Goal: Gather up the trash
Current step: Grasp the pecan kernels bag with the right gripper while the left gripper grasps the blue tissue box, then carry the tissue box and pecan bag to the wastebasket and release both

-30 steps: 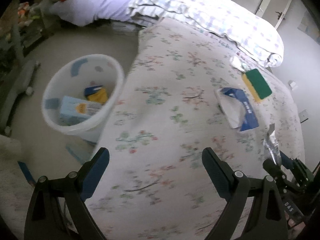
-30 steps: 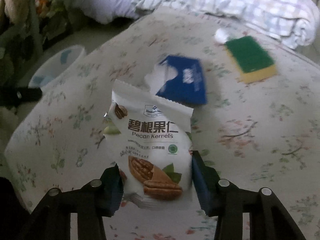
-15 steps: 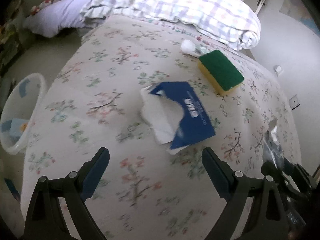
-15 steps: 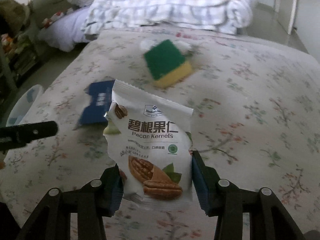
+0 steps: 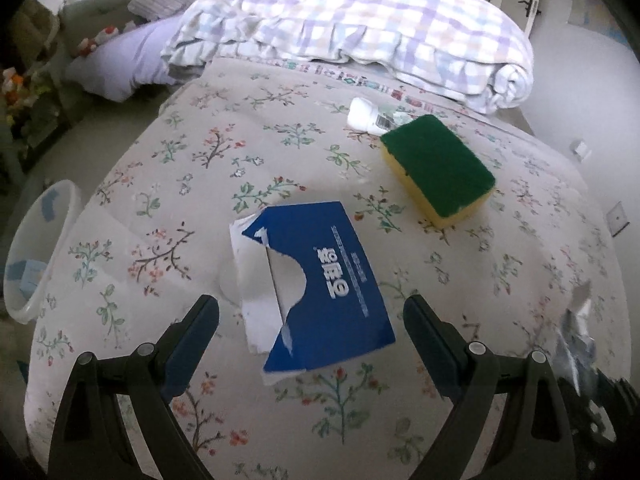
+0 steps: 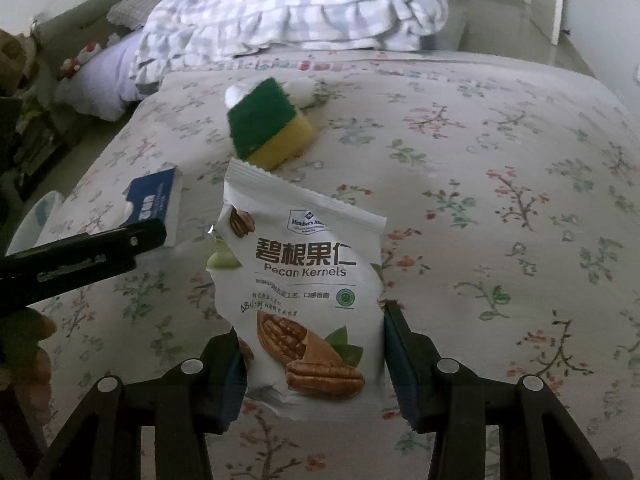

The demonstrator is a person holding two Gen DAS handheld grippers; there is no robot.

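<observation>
My left gripper [image 5: 311, 322] is open and empty, just above the near end of a torn blue tissue packet [image 5: 320, 284] lying on the floral bed. My right gripper [image 6: 314, 354] is shut on a white pecan kernels bag [image 6: 302, 288] and holds it upright above the bed. The bag's foil edge shows at the right of the left wrist view [image 5: 576, 332]. The blue packet shows in the right wrist view [image 6: 154, 200], with the left gripper's finger [image 6: 80, 258] beside it. A white trash bin [image 5: 36, 248] stands on the floor left of the bed.
A green and yellow sponge [image 5: 438, 170] and a small white bottle [image 5: 366, 116] lie farther up the bed. A rolled plaid blanket [image 5: 360, 36] lies across the head. A lilac pillow [image 5: 120, 62] sits at the far left. The bin holds a blue box [image 5: 24, 278].
My left gripper has swung from the bin side toward the middle of the bed and now stands over the blue packet. My right gripper has turned right, still holding the pecan bag.
</observation>
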